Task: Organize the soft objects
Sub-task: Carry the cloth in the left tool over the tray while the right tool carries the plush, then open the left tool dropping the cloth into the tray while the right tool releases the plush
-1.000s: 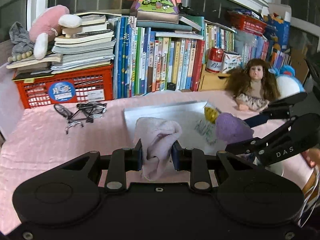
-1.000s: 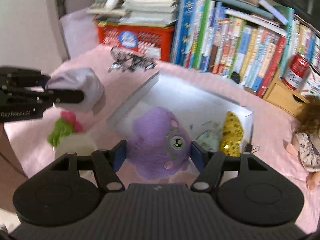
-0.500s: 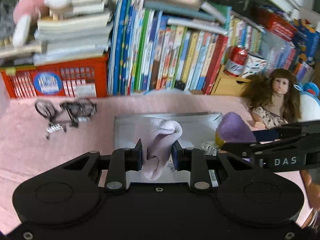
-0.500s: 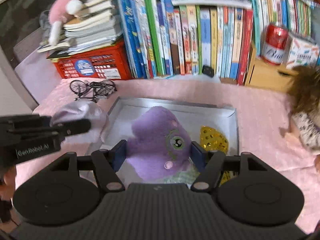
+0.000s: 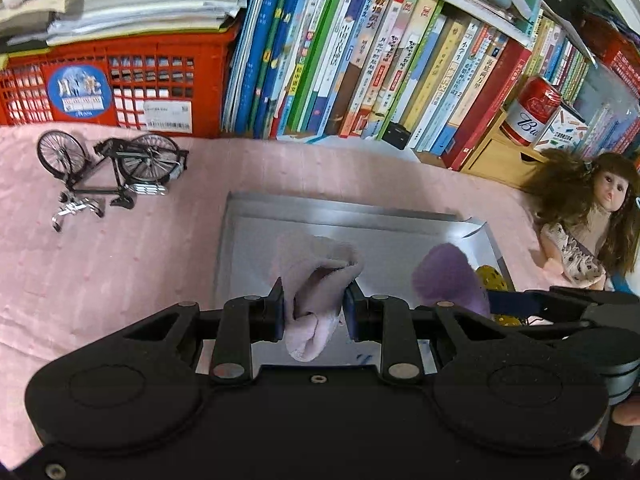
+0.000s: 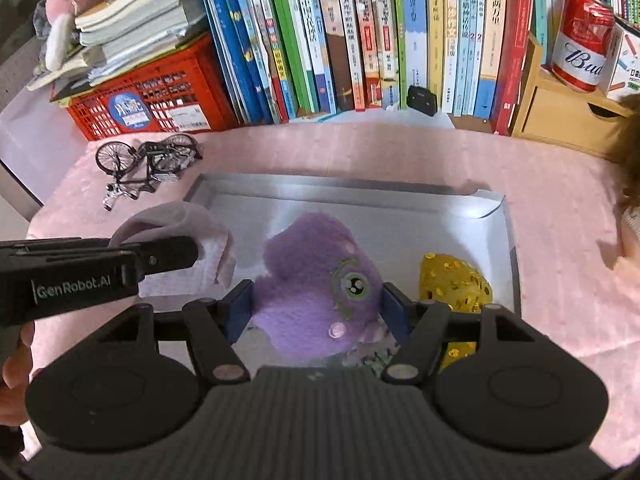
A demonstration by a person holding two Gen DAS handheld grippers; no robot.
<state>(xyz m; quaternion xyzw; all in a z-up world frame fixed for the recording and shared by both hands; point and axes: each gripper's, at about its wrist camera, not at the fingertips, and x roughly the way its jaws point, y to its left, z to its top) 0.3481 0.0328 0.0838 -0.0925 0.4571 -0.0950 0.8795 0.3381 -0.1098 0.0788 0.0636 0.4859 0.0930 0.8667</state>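
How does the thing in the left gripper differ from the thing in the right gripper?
The left gripper pinches a pale pink cloth, limp and folded, hanging between narrow jaws. The right gripper clamps a purple plush toy, stuffed and bulky, with an embroidered green eye, so its jaws stand much wider. Both are soft and held above the silver tray.

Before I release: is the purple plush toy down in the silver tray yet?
Cannot tell: the purple plush toy is over the silver tray, clamped in the right claw.

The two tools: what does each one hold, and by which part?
Left tool pinches the pale pink cloth at its bunched middle. Right tool grips the purple plush toy across its body.
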